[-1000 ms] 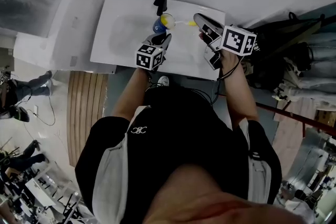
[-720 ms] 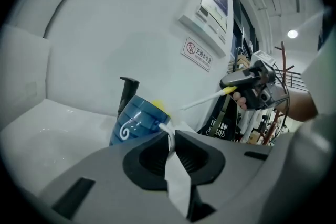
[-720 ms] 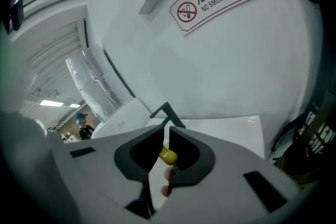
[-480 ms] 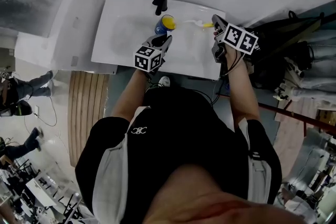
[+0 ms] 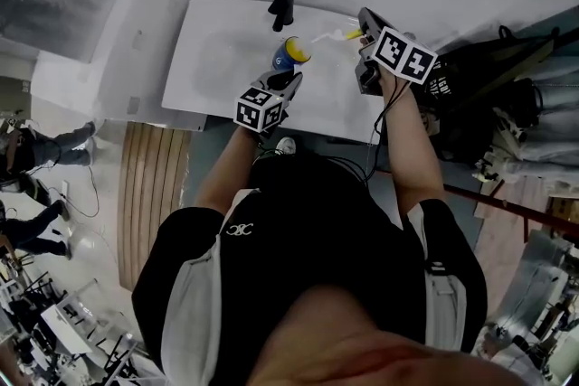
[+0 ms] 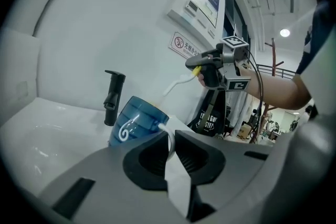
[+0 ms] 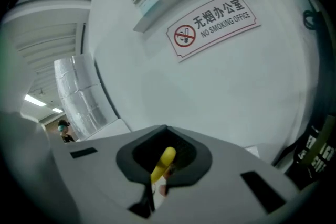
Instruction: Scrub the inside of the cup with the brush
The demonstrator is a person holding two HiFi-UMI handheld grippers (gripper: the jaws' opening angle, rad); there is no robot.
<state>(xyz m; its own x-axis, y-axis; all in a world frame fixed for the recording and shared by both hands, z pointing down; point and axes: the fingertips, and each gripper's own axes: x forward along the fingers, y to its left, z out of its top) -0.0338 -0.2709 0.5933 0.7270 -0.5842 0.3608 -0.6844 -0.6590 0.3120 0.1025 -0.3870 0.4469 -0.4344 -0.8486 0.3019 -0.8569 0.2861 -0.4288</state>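
The blue cup (image 6: 134,124) is tilting over the white sink (image 5: 208,59) beside the black faucet (image 5: 282,3), with the left gripper (image 5: 288,77) clamping its white handle (image 6: 169,136). The brush (image 5: 333,36), its yellow handle (image 7: 164,161) pinched in the closed right gripper (image 5: 365,29), is now sitting clear of the cup's mouth after working inside it. Scrubbing is seemingly pausing or finishing.

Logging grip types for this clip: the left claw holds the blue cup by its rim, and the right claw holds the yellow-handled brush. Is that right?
Not quite. The left claw is clamped on the white handle of the blue cup, not its rim; the left gripper view shows this. The right claw does hold the yellow-handled brush.
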